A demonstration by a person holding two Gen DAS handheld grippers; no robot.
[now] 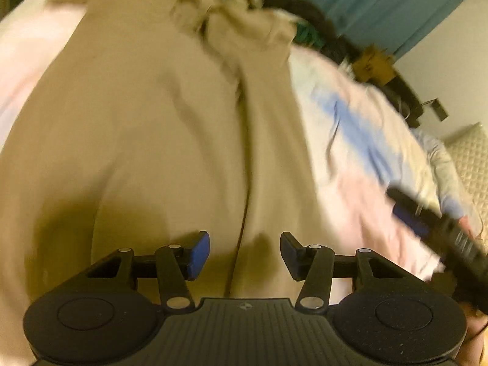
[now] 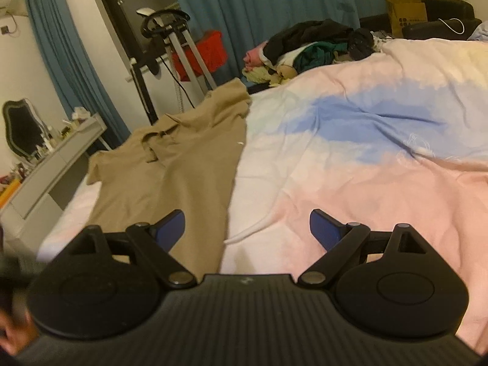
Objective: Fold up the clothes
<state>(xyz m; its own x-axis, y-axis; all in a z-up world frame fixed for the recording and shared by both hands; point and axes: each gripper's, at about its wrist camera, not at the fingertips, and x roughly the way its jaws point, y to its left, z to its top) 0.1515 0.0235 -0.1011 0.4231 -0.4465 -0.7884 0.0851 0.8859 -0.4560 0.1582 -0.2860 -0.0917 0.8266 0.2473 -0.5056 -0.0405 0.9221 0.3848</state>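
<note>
A tan collared shirt (image 1: 158, 128) lies spread on the bed, one side folded over along a lengthwise crease; it also shows in the right wrist view (image 2: 183, 164). My left gripper (image 1: 245, 254) is open and empty, just above the shirt's lower part. My right gripper (image 2: 247, 231) is open and empty, above the shirt's right edge and the duvet. The right gripper shows blurred at the right of the left wrist view (image 1: 436, 225).
The bed has a pink, white and blue duvet (image 2: 381, 140). A pile of mixed clothes (image 2: 317, 48) lies at its far side. A grey dresser (image 2: 52, 167) and a clothes steamer stand (image 2: 180, 61) are left of the bed. Blue curtains hang behind.
</note>
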